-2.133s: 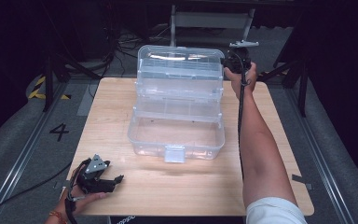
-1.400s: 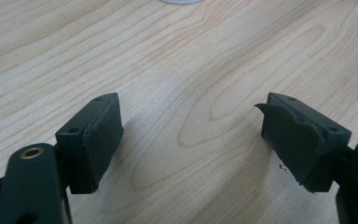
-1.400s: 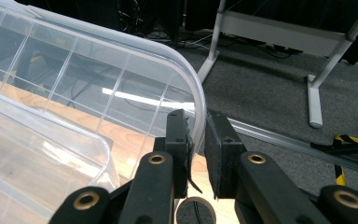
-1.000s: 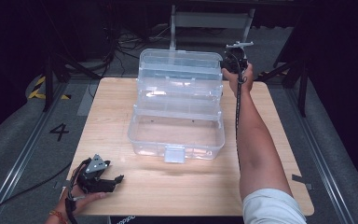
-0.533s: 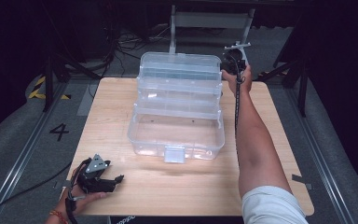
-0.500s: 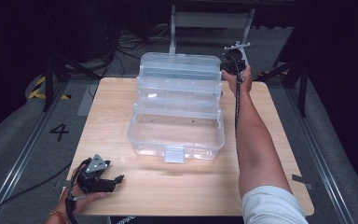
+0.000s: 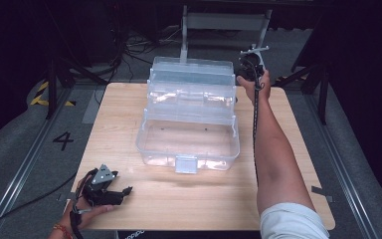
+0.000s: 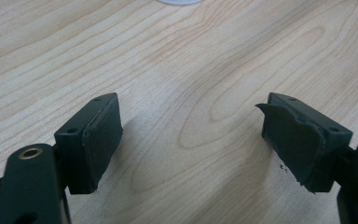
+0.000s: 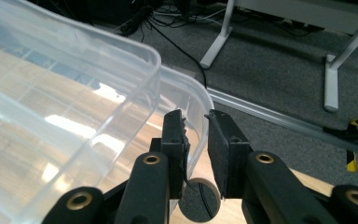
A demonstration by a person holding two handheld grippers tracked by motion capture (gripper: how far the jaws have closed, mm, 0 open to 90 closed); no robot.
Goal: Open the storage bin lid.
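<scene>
A clear plastic tiered box [image 7: 189, 137] stands open in the middle of the wooden table [image 7: 288, 129], its lid [image 7: 191, 67] raised at the far side. My right gripper [image 7: 242, 64] is at the lid's far right corner. In the right gripper view its jaws stand close together with the lid's clear rim [image 9: 193, 100] between them, so the right gripper [image 9: 196, 126] is shut on that rim. My left gripper [image 7: 124, 190] rests on the table near the front left corner. Seen in its own view, the left gripper [image 8: 191, 140] is open over bare wood.
The box's bottom tray [image 7: 189, 144] has a white latch [image 7: 186, 163] at the front. Beyond the table are a grey metal stand [image 7: 224, 22], cables on the floor [image 7: 129, 45] and dark tripod legs [image 7: 54, 84]. A floor rail [image 7: 25, 164] runs along the left.
The lid's top edge has sunk a little and the right gripper has shifted slightly left with it. The left gripper has stayed put.
</scene>
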